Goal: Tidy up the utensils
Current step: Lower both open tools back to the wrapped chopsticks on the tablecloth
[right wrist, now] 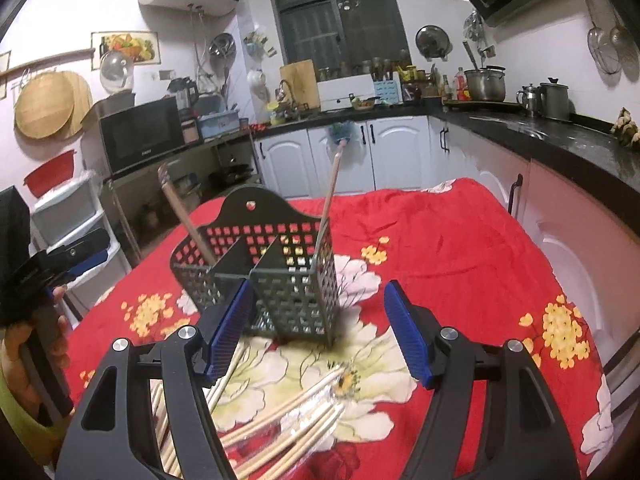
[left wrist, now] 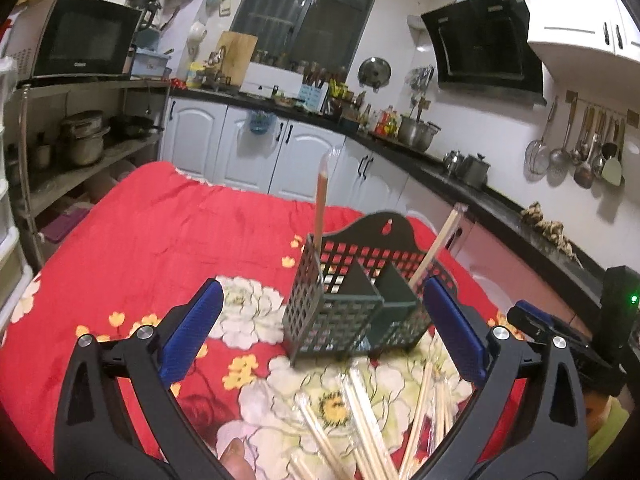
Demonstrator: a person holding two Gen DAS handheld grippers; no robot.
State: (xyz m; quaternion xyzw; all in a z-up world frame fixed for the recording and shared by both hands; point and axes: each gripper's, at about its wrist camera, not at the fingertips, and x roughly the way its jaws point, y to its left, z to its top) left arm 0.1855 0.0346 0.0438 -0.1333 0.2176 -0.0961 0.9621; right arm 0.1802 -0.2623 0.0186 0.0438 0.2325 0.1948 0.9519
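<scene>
A dark perforated holder [left wrist: 352,300] with three compartments stands upright on a worktop covered by a red flowered cloth [left wrist: 168,232]. In the left wrist view a brown wrapped utensil [left wrist: 321,204] stands nearly upright in the holder's left compartment, and a pale pair of chopsticks [left wrist: 438,244] leans out to the right from the right compartment. A loose heap of wrapped chopsticks [left wrist: 372,428] lies flat on the cloth just in front of the holder, fanned out over a white flower. The left gripper [left wrist: 324,332] hangs over this heap with its blue fingers [left wrist: 192,332] spread wide and nothing between them; the holder shows in the gap but the pads do not touch it. The right gripper [right wrist: 320,332] hovers over the same heap from the other side, its fingers [right wrist: 408,340] also apart and empty, the left pad just in front of the holder's near wall. In the right wrist view a hand [right wrist: 36,344] holding the left gripper shows at the left edge.
</scene>
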